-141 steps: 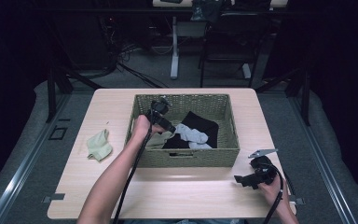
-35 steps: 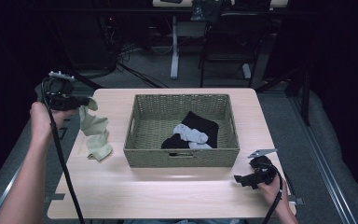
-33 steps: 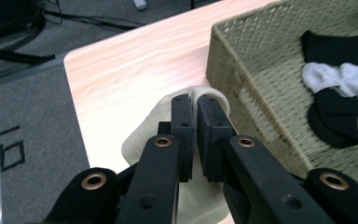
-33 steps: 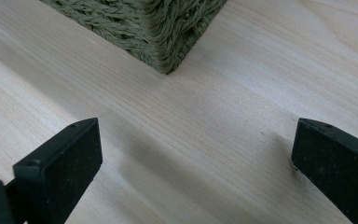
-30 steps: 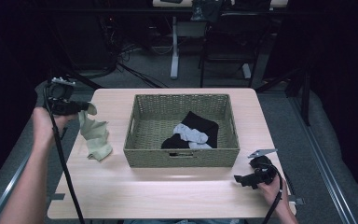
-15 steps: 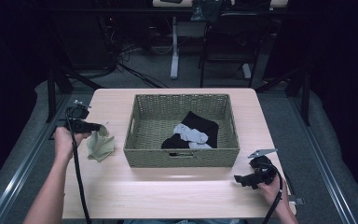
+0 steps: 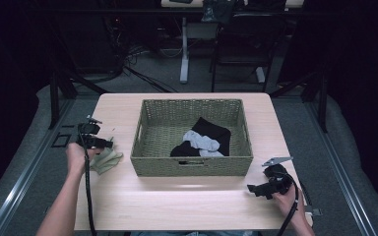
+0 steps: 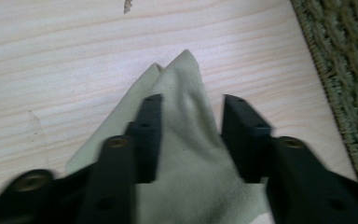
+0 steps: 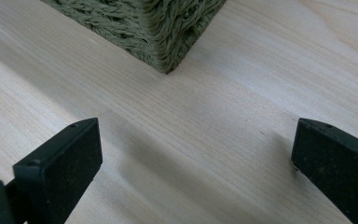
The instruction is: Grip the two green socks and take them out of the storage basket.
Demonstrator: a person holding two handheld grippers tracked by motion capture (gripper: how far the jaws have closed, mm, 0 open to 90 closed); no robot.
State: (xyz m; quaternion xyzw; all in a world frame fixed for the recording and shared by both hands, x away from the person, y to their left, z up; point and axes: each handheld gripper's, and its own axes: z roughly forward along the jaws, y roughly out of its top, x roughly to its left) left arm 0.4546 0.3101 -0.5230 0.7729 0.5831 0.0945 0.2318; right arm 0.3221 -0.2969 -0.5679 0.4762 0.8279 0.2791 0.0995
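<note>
The table (image 7: 177, 196) carried one woven basket (image 7: 192, 164) and one olive sock (image 7: 107, 160) outside it. The basket contained one grey sock (image 7: 202, 141) and two black socks (image 7: 212, 129). Two handheld grippers were present.

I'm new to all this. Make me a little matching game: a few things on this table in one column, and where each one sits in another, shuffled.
Things:
1. green sock
2. black and grey socks
3. wicker basket
4. right gripper

Places:
A. middle of the table
B. inside the basket
C. on the table, left of the basket
D. near the table's right front corner

Pairs: 1-C, 2-B, 3-A, 4-D
</note>
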